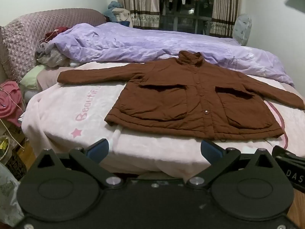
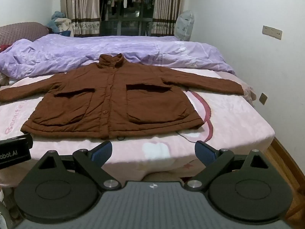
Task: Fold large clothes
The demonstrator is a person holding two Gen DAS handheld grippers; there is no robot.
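a pink blanket (image 1: pixel 63 105) covers the bed straight ahead of the claw, printed with pink lettering (image 1: pixel 85 110) and a star (image 1: pixel 76 132) to its left. further out beyond it lies a rumpled lilac duvet (image 2: pixel 76 51) across the bed's whole width. far left of the claw stands a quilted mauve headboard (image 1: pixel 24 38), with a green pillow (image 1: pixel 31 78) at its foot. farthest ahead hang striped curtains (image 2: pixel 80 5) either side of a dark window (image 2: pixel 129 22). on the wall to the right sits a socket plate (image 2: pixel 272 32).
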